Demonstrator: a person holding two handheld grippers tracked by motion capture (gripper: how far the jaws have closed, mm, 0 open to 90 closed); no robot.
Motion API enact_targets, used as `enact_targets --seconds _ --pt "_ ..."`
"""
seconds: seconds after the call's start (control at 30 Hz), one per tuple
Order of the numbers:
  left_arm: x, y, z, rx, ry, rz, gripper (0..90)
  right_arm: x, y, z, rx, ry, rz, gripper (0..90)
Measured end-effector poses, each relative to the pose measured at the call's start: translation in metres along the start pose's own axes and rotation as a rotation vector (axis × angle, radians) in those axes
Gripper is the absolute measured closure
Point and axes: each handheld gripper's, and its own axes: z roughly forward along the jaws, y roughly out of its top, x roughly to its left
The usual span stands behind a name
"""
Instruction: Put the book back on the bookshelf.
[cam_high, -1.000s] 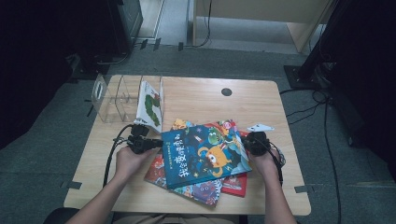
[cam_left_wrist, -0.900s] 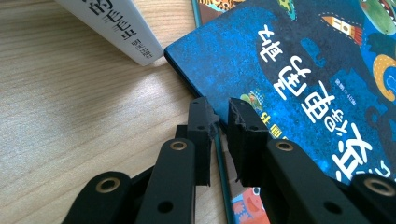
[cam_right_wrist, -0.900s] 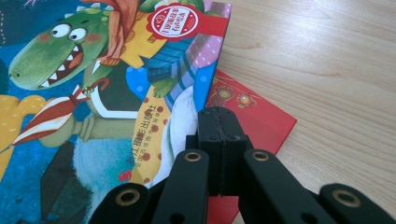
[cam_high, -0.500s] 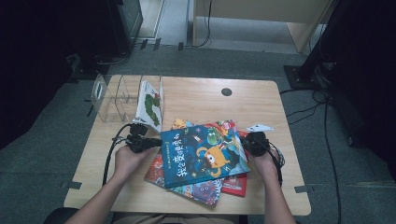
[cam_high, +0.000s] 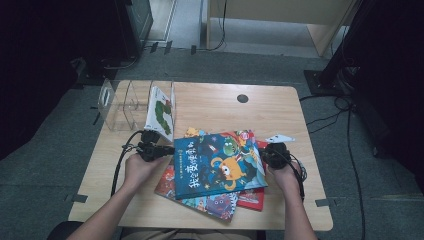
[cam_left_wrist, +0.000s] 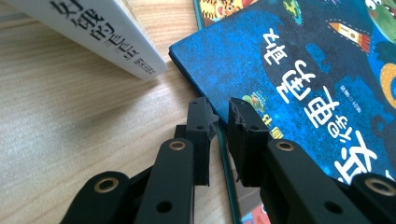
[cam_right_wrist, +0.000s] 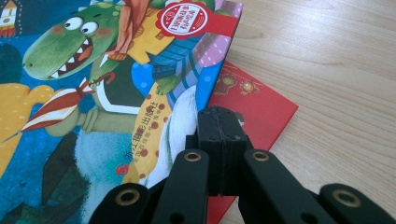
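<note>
1. The blue picture book lies topmost on a stack near the table's front edge.
2. The left gripper comes in level, its jaws straddling the book's left edge; whether the pads actually press it is hard to tell.
3. The right gripper, jaws clenched together, sits at the book's right edge, over the red book.
4. Both forearms reach from the front edge.

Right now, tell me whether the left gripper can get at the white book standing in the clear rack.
Probably yes. The left gripper sits at the blue book's left edge, and the white book leans in the clear rack just beyond it, with bare wood between. Its jaws seem to straddle the blue book's edge, so they must let go first.
</note>
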Motion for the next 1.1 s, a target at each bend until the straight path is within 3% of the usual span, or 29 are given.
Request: enact_targets --seconds 0.53,0.83,1.1 --pt "-0.004 0.006 0.001 0.019 0.026 0.022 75.8 0.000 -0.006 -0.008 0.007 0.015 -0.001 90.0" --pt "-0.018 -0.016 -0.012 0.015 0.006 0.014 88.2 0.001 -0.006 -0.013 0.006 0.031 -0.003 90.0" --pt "-0.024 -0.024 -0.008 0.034 -0.004 0.005 89.2 0.001 -0.008 -0.017 0.010 0.044 -0.006 90.0"
